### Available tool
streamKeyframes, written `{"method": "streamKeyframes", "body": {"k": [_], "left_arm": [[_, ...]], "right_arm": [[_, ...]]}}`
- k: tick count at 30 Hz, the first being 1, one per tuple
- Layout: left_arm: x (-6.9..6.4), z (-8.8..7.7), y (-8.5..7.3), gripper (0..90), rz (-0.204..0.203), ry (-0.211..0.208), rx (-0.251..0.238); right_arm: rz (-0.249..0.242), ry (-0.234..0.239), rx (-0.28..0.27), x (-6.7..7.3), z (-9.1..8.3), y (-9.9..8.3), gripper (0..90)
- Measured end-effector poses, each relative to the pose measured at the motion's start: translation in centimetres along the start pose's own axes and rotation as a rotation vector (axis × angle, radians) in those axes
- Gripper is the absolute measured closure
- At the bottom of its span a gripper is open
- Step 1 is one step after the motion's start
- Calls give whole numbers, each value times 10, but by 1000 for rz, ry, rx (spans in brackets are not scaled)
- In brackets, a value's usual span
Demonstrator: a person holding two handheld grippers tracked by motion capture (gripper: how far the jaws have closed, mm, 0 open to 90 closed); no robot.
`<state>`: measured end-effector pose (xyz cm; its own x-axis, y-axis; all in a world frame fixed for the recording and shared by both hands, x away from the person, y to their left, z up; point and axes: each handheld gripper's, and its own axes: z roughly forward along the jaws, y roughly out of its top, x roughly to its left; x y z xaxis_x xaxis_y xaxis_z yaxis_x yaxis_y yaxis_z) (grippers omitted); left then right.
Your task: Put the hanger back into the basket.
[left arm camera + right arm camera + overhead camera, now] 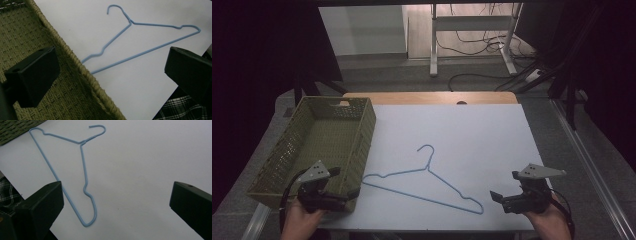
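A light blue wire hanger (427, 180) lies flat on the white table top (482, 135), its hook pointing toward the far side. My left gripper (345, 182) hovers over the near right corner of an olive woven basket (319, 142), jaws wide apart and empty. In the left gripper view the hanger (140, 54) lies beyond the basket rim (82, 70). My right gripper (504, 185) is near the table's front right, open and empty, just right of the hanger's end. In the right gripper view the hanger (84, 165) lies ahead and to the left between the jaws.
The basket is empty and takes up the table's left side. A wooden strip (427, 97) edges the table at the back. Beyond it are a desk frame (472, 30) and floor cables. Plaid cloth (182, 110) shows below the table's near edge.
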<state>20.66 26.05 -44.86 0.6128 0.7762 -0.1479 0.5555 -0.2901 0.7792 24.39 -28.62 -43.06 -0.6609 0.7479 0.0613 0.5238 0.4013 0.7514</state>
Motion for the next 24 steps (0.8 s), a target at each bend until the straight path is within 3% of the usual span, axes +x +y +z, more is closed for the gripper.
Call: {"method": "streamKeyframes", "body": {"k": [12,24], "left_arm": [[-2,-5,6,5,-11,-1,-1],[-13,0,15,6,27,-13,-36]], "right_arm": [[-27,-18,25,6,3,5,0],[-21,33,52,16,10,17,0]]}}
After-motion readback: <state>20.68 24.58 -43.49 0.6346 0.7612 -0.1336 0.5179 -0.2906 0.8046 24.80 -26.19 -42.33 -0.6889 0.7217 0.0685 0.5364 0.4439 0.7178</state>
